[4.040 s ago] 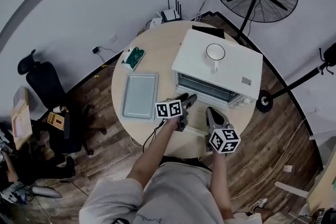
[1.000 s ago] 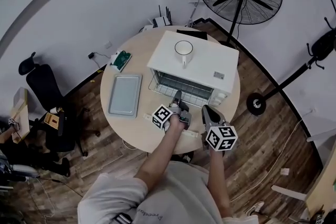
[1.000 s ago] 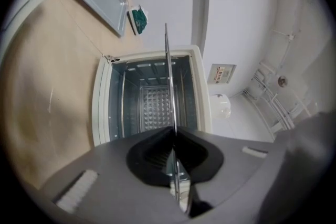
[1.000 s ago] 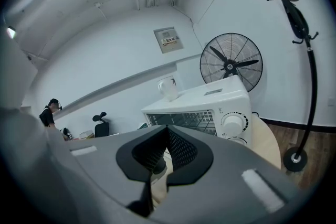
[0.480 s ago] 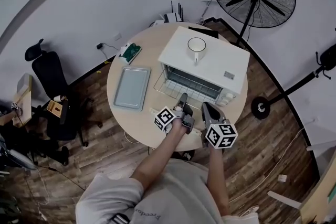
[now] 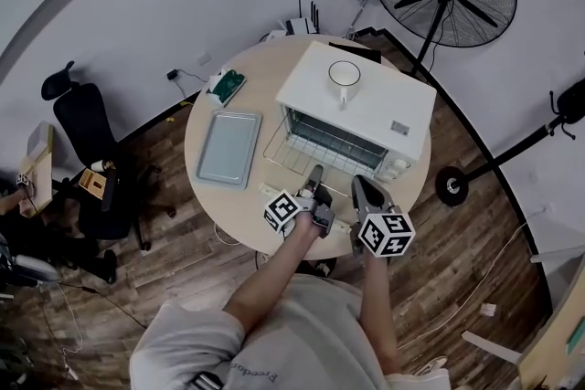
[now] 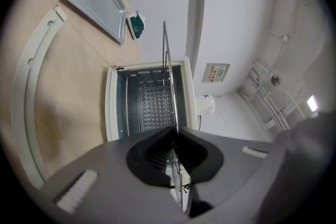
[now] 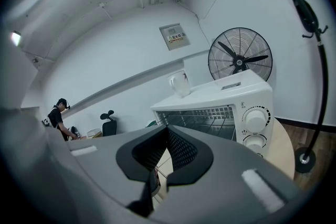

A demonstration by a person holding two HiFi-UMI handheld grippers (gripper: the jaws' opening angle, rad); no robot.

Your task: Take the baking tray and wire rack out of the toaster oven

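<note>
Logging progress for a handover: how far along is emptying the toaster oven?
Done: the baking tray lies on the table beside the toaster oven. In hand: the left tool is clamped on the wire rack, which sticks partway out. Left: drawing the rack clear.

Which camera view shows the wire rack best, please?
The head view: it shows the wire rack from above, flat and partly out of the oven. The left gripper view shows it edge-on, a thin line clamped in the left tool. The right gripper view shows only a few wires, low down.
</note>
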